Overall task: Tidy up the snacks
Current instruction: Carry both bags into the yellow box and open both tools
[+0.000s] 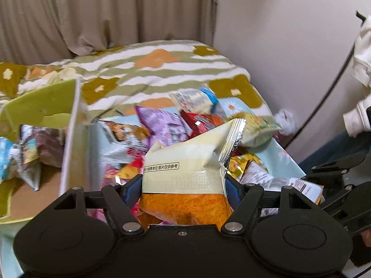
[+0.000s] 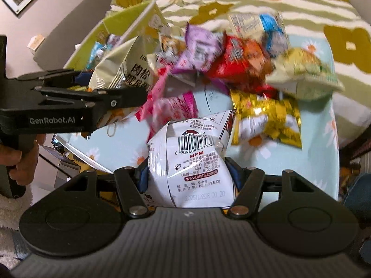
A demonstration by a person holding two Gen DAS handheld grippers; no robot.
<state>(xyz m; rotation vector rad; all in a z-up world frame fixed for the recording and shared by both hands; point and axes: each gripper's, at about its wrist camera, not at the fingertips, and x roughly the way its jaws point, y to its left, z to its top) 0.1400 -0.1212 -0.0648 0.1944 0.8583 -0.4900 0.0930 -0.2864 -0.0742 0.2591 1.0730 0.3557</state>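
Both claws were clamped on packets: left claw on the cream-and-orange bag, right claw on the white barcode packet. Slick foil could have slipped back onto the snack pile ahead of my claws.

The left gripper points steeply downward, its black linkage arms angled inward and its blue-padded jaws pressed against both sides of a cream and orange packet. Seen from the other side, it reaches across as a black body with a bare hand wrapped round its grip, fingers curled. The right gripper tilts down likewise, and its jaws are clamped on a white barcoded packet, squeezing it at the waist so it bulges between the blue pads. Its linkage shows at the edge of the left wrist view, beside a pale sleeve.
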